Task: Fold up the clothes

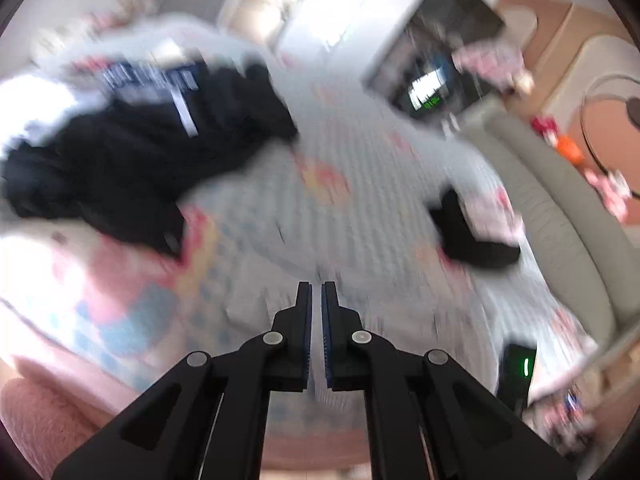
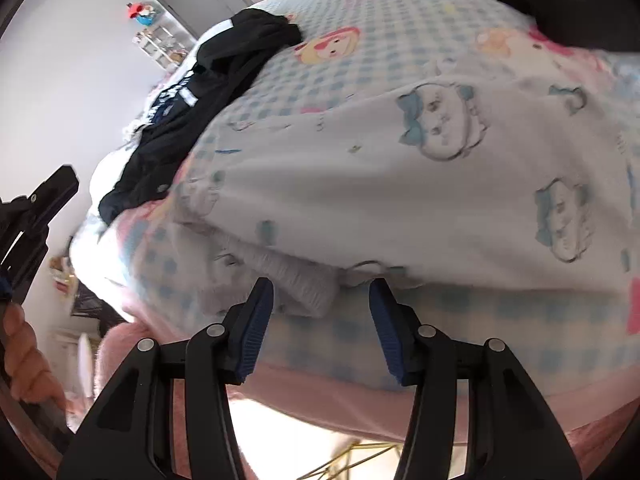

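Garment sharp only in right view; left view seemingly blurred

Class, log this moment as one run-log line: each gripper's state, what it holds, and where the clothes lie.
left gripper: shut, holding nothing | right gripper: open at white garment | black garment: unfolded on bed

The bed is viewed from above and farther off by the left wrist camera; by the right wrist camera it is seen low and close at its edge. The black garment is shared.
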